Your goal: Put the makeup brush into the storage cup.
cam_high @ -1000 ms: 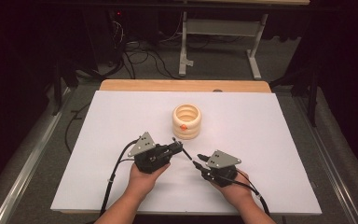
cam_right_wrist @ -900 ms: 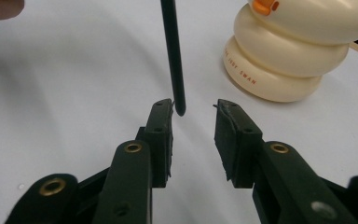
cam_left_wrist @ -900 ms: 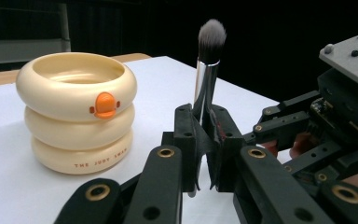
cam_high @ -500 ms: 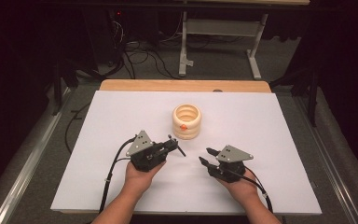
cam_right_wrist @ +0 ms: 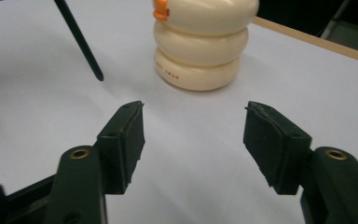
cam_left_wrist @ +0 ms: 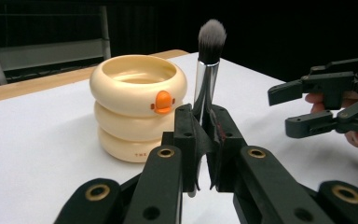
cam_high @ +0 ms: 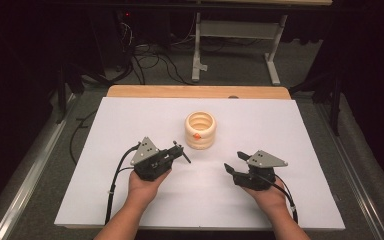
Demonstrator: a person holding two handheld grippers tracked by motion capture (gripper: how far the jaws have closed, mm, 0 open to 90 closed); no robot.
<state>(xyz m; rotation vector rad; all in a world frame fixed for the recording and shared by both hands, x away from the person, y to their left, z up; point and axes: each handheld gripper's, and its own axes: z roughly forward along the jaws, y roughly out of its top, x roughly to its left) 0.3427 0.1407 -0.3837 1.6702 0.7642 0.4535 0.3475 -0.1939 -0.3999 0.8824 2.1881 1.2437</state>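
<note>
Holding one brush (cam_left_wrist: 206, 77) beside one ringed cup (cam_high: 200, 130)

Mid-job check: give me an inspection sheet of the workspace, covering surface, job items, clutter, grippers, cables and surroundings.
Surface: white sheet over a wooden table.
Job's things: makeup brush clamped at its metal ferrule, bristles up; cream ringed holder with an orange tab, upright at mid-table, apart from both grippers.
Clutter: nothing seen.
Grippers: left hand-held gripper shut on the brush; right hand-held gripper has just been opening, nothing between its jaws.
Cables: one black cable trails from the left gripper, another from the right; loose cables on the floor beyond the table.
Surroundings: dark room, grey floor, white metal frame behind.
</note>
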